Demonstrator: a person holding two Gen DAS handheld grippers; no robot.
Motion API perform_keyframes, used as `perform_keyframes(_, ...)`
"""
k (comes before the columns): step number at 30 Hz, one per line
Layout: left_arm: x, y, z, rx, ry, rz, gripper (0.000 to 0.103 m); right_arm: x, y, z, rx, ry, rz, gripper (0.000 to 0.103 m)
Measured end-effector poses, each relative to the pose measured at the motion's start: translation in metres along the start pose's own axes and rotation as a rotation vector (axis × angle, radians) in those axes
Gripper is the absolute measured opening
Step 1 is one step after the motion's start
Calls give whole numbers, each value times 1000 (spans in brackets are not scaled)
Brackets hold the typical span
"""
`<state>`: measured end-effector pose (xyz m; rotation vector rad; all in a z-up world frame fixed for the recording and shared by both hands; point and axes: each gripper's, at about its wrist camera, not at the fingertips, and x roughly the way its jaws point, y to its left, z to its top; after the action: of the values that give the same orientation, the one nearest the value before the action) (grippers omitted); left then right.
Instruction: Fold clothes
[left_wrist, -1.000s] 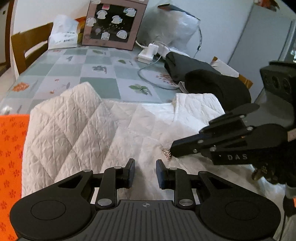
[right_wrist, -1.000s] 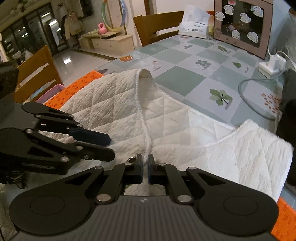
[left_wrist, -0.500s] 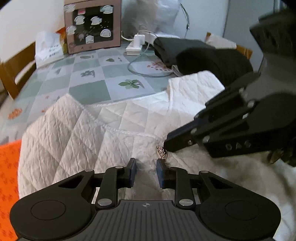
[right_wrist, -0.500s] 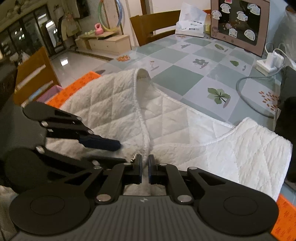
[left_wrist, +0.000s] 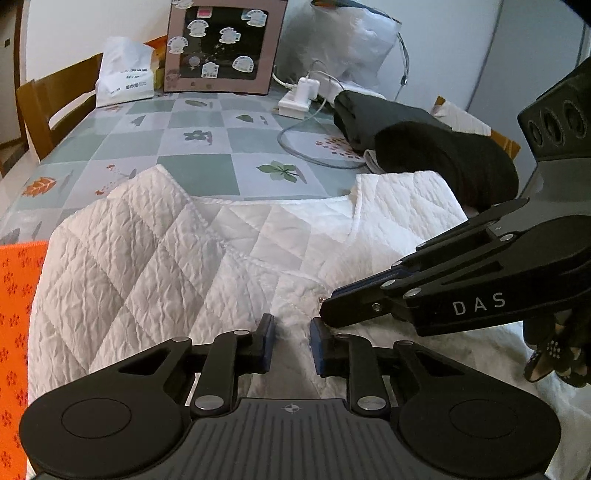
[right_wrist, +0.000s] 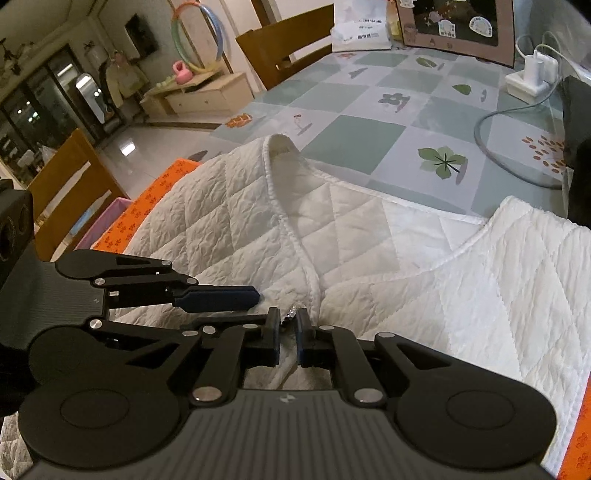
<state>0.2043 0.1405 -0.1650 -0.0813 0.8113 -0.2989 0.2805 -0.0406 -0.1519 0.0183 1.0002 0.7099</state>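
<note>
A white quilted jacket (left_wrist: 147, 240) lies front up on the table, its collar toward the far side. Down by its front opening both grippers meet tip to tip. My right gripper (right_wrist: 288, 332) is shut on a small metal zipper pull (right_wrist: 290, 314) with only a narrow gap between the pads. It reaches in from the right in the left wrist view (left_wrist: 327, 312), with the pull (left_wrist: 320, 297) glinting at its tip. My left gripper (left_wrist: 291, 339) stands open over a ridge of jacket fabric and its jaws are closing. It enters the right wrist view from the left (right_wrist: 258, 306).
Folded black clothes (left_wrist: 424, 147) lie at the jacket's right shoulder. A sticker frame (left_wrist: 221, 44), a tissue pack (left_wrist: 125, 74) and a white power strip (left_wrist: 295, 99) with a cable stand at the back of the checked table (left_wrist: 195, 173). An orange mat (left_wrist: 14, 332) lies under the jacket. A wooden chair (right_wrist: 284, 48) stands behind.
The right gripper's pads have parted slightly around the zipper pull and its wrist has rolled. The left gripper's tip has edged closer to the right one.
</note>
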Motion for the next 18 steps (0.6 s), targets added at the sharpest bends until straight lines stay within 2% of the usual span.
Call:
perform_keyframes(7, -2, 10, -1, -45, -12, -36, 22, 5, 2, -1, 16, -11, -39, 14)
perform_keyframes(12, -9, 31, 6, -218, -57, -88, 22, 3, 13, -11, -35, -63, -82, 12)
perform_keyframes(18, 9, 33, 17, -244, -3, -145, 22, -10, 19, -26, -43, -129, -105, 6)
